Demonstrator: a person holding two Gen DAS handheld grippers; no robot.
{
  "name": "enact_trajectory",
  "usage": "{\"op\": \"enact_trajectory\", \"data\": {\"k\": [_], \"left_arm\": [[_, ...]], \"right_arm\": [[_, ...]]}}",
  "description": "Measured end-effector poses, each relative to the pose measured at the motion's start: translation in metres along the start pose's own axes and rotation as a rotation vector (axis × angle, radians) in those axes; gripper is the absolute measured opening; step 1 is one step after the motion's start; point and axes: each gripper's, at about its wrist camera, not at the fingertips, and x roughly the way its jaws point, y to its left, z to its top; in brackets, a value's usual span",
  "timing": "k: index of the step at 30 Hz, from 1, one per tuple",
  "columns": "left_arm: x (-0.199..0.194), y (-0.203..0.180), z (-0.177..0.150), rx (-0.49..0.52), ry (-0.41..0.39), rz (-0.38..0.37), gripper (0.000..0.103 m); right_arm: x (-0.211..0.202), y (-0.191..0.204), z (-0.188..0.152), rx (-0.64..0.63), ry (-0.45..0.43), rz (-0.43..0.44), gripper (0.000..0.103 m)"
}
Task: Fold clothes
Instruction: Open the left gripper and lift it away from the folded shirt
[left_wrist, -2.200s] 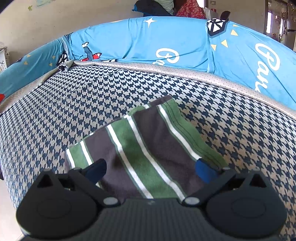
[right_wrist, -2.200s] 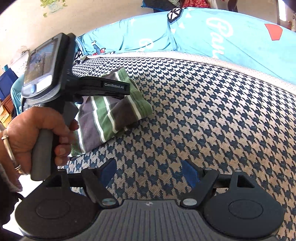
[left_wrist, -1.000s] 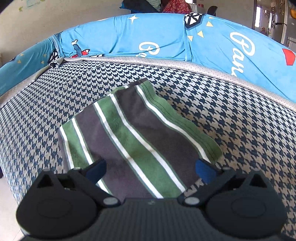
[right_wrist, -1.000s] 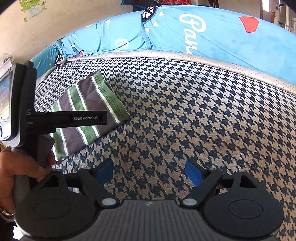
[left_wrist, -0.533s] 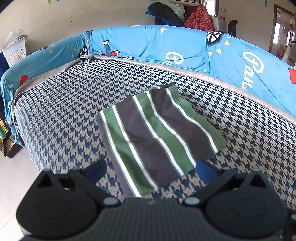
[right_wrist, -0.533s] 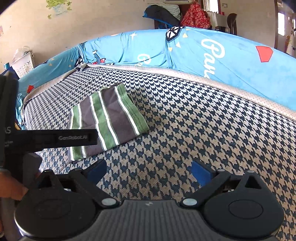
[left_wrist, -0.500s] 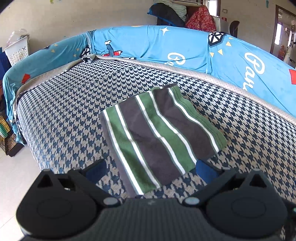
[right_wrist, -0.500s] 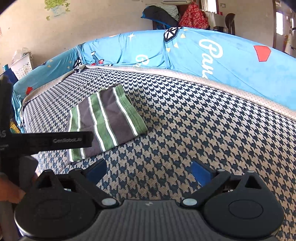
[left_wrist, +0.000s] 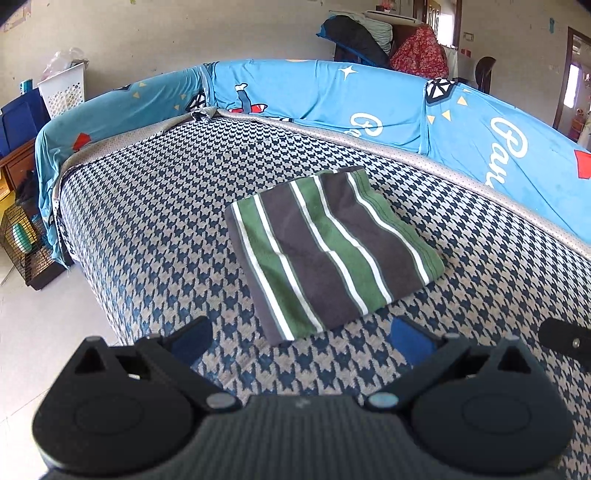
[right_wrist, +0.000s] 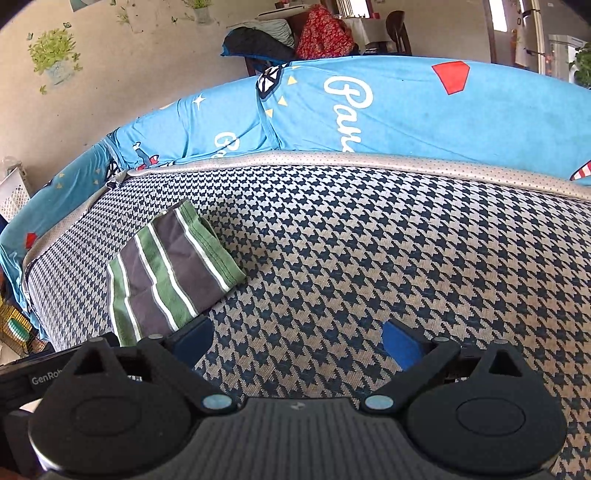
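Apparently finished, I held the left gripper (left_wrist: 301, 341) and right gripper (right_wrist: 297, 341) released and empty above the sofa seat (left_wrist: 155, 206), where the folded striped garment (left_wrist: 330, 251) lay flat.

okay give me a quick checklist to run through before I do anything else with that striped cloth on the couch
1. Striped cloth folded into a compact rectangle: ok.
2. Cloth lying flat on the houndstooth couch seat, clear of the seat's front edge: ok.
3. Left gripper open with nothing between its fingers: ok.
4. Right gripper open and empty, over bare seat to the right of the cloth: ok.
5. Neither gripper touching the cloth: ok.
6. Layers underneath lined up evenly: cannot tell, only the top face and edges show.
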Motion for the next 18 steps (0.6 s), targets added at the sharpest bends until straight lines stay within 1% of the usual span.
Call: {"op": "enact_trajectory", "data": {"k": [4,7,9,10,14,18], "left_arm": [[-0.005,0.003,-0.005,-0.022,0.008,-0.003,0.103],[-0.010,0.007,-0.012,-0.048,0.007,-0.003,0.103],[-0.010,0.007,-0.016,-0.042,0.015,0.004,0.103],[-0.009,0.007,-0.018,-0.038,0.019,0.006,0.103],[-0.010,0.007,-0.024,-0.024,0.018,0.012,0.103],[-0.009,0.011,-0.027,-0.032,0.019,0.024,0.103]], "right_arm": [[-0.003,0.003,-0.004,-0.016,-0.042,-0.019,0.099],[-0.006,0.001,-0.005,0.014,-0.112,-0.020,0.099],[-0.009,-0.001,-0.005,0.039,-0.164,-0.021,0.099],[-0.010,-0.002,-0.005,0.043,-0.175,-0.028,0.100],[-0.012,0.000,0.000,0.021,-0.148,-0.024,0.103],[-0.010,0.010,0.001,-0.010,-0.125,-0.008,0.103]]}}
